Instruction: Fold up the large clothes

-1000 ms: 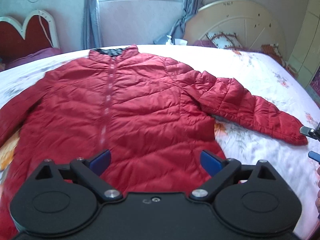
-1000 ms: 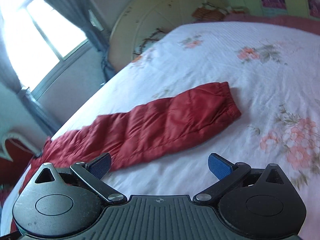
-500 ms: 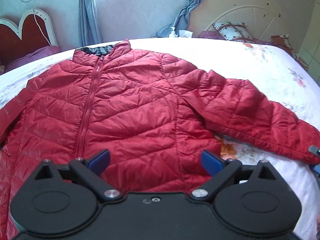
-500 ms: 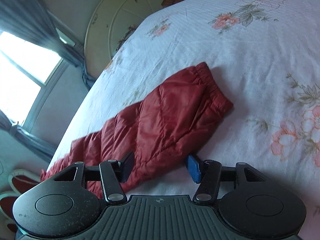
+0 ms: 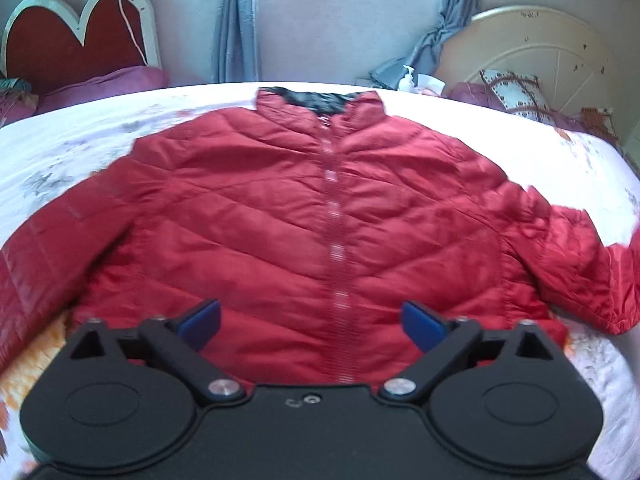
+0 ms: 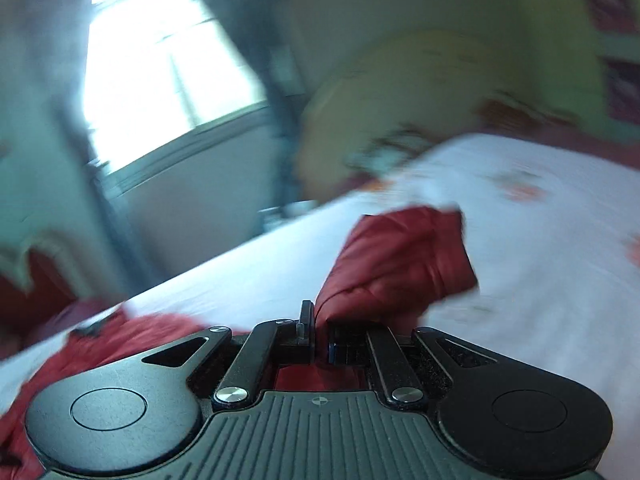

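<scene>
A red puffer jacket [image 5: 280, 232] lies flat, front up and zipped, on a white floral bedspread [image 5: 80, 144], collar toward the window. My left gripper [image 5: 312, 320] is open and empty, hovering over the jacket's hem. My right gripper [image 6: 318, 328] is shut on the jacket's right sleeve [image 6: 404, 264] and holds its cuff end lifted off the bed. In the left wrist view that sleeve [image 5: 592, 264] is raised and bunched at the right edge. The jacket's left sleeve [image 5: 24, 280] lies out toward the left.
A red heart-shaped headboard [image 5: 76, 48] stands at the back left. A cream round headboard [image 5: 536, 60] with cushions stands at the back right. A window with grey curtains [image 5: 236, 20] is behind the bed. The right wrist view is blurred by motion.
My right gripper closed on the right sleeve and lifted it off the bed. My left gripper shifted left, so the jacket's zip now sits near the middle of its view.
</scene>
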Demonstrator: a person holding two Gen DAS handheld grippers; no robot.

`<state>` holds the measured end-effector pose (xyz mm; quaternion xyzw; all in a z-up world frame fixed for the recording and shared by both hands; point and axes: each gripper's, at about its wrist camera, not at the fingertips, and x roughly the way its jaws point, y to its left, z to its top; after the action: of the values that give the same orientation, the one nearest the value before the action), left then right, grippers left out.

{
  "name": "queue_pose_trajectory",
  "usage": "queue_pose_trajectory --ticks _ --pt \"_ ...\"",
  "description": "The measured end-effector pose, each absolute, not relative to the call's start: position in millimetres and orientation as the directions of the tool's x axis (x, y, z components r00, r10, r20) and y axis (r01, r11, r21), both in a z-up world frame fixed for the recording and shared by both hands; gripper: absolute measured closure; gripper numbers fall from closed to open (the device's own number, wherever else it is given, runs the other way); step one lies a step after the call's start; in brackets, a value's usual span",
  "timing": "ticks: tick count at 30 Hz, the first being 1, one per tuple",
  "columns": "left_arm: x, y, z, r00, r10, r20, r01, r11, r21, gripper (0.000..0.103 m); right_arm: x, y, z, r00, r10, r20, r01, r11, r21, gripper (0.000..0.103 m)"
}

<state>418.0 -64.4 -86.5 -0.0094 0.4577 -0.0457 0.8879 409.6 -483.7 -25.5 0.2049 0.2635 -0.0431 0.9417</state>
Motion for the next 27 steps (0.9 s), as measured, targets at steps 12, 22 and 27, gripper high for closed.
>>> queue_pose_trajectory --ticks 12,22,27 --pt "431.8 37.5 -88.4 0.59 -0.268 -0.762 0.095 0.96 -0.264 0.02 455.4 -168.8 -79.1 0.591 0.461 -0.661 -0.408 0.879 0.249 0.098" --pt "445.7 43.7 -109.6 0.565 -0.385 -0.73 0.175 0.92 -0.349 0.006 426.4 -149.1 -75.7 0.672 0.418 -0.611 -0.468 0.879 0.086 0.023" --pt "464.4 14.3 -133.7 0.507 -0.325 -0.798 0.168 0.946 -0.278 0.011 422.8 -237.4 -60.1 0.758 0.293 -0.582 -0.213 0.956 0.203 0.068"
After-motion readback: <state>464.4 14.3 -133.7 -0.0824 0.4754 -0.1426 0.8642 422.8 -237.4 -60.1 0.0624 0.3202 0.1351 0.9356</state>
